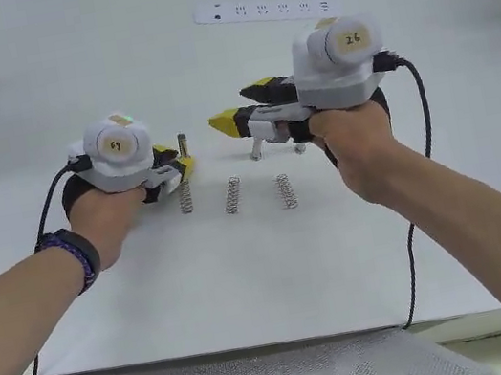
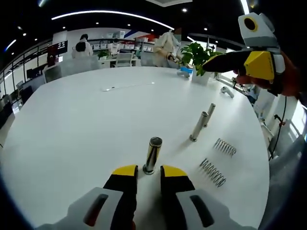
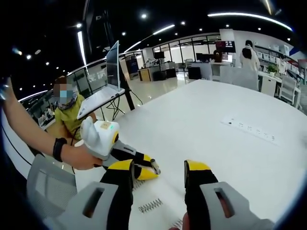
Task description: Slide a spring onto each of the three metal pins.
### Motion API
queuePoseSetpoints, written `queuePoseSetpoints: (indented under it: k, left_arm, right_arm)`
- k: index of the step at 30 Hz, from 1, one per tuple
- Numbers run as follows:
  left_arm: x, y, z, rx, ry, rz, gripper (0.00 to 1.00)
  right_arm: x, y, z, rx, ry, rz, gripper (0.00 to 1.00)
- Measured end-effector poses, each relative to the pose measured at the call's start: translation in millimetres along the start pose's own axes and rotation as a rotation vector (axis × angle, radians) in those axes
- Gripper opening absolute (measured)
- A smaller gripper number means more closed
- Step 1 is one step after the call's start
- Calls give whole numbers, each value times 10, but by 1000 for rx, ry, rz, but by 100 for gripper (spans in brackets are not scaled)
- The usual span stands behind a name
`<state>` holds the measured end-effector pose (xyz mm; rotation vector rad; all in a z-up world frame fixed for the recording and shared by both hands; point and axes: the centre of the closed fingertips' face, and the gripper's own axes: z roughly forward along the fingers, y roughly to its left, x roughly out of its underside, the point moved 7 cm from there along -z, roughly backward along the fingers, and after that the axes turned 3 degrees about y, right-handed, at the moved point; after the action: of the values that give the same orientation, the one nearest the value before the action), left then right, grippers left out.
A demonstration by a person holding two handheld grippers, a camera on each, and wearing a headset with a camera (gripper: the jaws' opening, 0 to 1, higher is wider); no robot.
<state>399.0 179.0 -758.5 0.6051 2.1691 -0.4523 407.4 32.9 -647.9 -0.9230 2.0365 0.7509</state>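
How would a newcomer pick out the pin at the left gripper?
On the white table, three metal pins stand behind a row of three springs. It is the pin ahead of the left gripper's open jaws, standing alone; the other two pair up under the right gripper.

Our left gripper (image 1: 181,168) and right gripper (image 1: 238,107) match: each has a rounded white housing on top, a black body below, and black fingers (image 2: 125,171) capped in yellow. Seen close, the fingers grow from pale grey mounts, each with a dark slot. A round tan sticker (image 1: 352,38) on the right housing reads 26 in handwriting; the left one's label (image 1: 115,145) carries two digits we cannot read surely. A black cable (image 1: 423,108) trails from the right unit, and a black cord (image 1: 48,206) from the left. Our left wrist wears a dark wristband (image 1: 75,249) with a purple edge.
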Motion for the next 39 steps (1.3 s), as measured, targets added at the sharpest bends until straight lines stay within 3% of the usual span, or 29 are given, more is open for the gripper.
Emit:
queuePoseSetpoints:
  k: [15, 39]
  left_arm:
    - [28, 12, -211, 0, 2, -12, 18]
    - [76, 82, -883, -48, -23, -3, 29]
  right_arm:
    - [125, -75, -264, 28, -12, 39, 44]
    - [431, 55, -515, 61, 1, 111, 51]
